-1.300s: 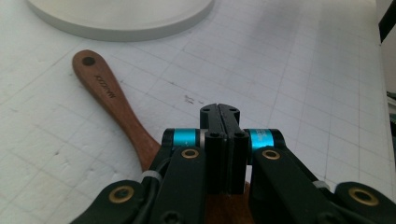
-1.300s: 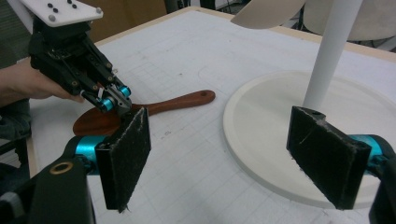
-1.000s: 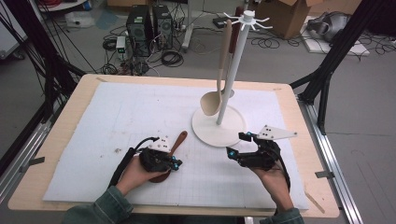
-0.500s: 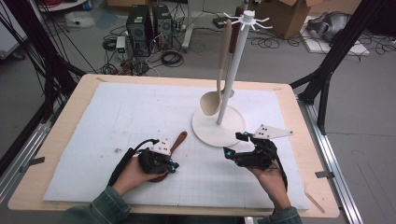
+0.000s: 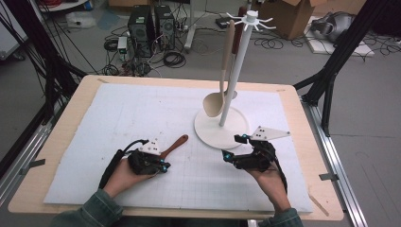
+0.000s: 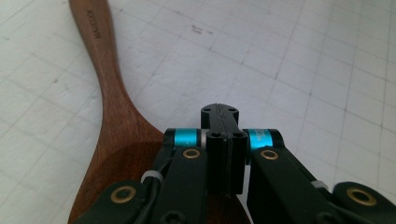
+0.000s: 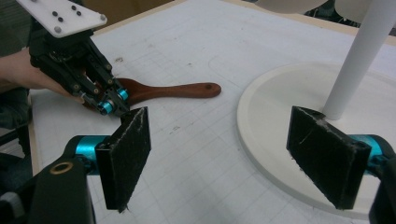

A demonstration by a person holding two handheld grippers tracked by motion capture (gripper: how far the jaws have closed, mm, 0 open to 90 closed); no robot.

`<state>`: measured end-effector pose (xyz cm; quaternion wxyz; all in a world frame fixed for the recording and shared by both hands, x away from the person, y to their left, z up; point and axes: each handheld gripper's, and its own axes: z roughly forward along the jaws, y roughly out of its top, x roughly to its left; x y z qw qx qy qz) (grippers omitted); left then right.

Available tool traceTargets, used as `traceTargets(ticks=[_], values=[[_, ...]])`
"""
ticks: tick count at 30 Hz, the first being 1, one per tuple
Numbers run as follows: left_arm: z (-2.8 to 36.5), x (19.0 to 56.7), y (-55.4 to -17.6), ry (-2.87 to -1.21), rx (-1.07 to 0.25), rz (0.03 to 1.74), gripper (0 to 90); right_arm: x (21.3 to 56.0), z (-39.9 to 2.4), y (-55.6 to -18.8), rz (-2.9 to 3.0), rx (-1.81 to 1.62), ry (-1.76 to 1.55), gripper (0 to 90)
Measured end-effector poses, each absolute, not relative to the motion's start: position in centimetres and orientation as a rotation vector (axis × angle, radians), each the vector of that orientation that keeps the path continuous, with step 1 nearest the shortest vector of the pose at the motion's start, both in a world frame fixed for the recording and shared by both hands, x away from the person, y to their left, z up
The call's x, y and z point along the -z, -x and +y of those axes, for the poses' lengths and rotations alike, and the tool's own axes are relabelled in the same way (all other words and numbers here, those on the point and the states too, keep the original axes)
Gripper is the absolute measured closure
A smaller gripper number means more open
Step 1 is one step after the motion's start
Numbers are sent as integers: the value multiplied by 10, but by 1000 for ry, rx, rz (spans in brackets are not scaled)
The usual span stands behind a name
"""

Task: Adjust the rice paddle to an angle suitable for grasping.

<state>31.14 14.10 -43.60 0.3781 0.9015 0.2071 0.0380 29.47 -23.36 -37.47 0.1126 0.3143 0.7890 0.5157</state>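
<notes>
- The left tongs (image 5: 163, 166) are pressed together with nothing between the pads, poised over the bowl end of the brown wooden spoon (image 5: 174, 144).
- That spoon lies flat on the white surface (image 5: 118, 118), handle toward the rack base (image 5: 213, 135).
- The right tongs (image 5: 232, 147) stand spread and empty beside that base.

open mat left (image 5: 118, 118), utensil stand (image 5: 222, 130) right

white utensil stand (image 5: 222, 130) on gridded mat (image 5: 142, 113) — cream ladle (image 5: 215, 101) hanging
</notes>
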Motion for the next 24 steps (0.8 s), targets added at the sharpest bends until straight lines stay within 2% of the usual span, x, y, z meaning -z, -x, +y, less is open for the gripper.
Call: traceTargets(ticks=[17,24], values=[[161,436,-319,-2306,-131,559,892,380,-227,-294,2344,-1494,-914,211],[167,421,-324,-2238,-163,572,833,380,-226,-294,2356,-1487,-909,212]])
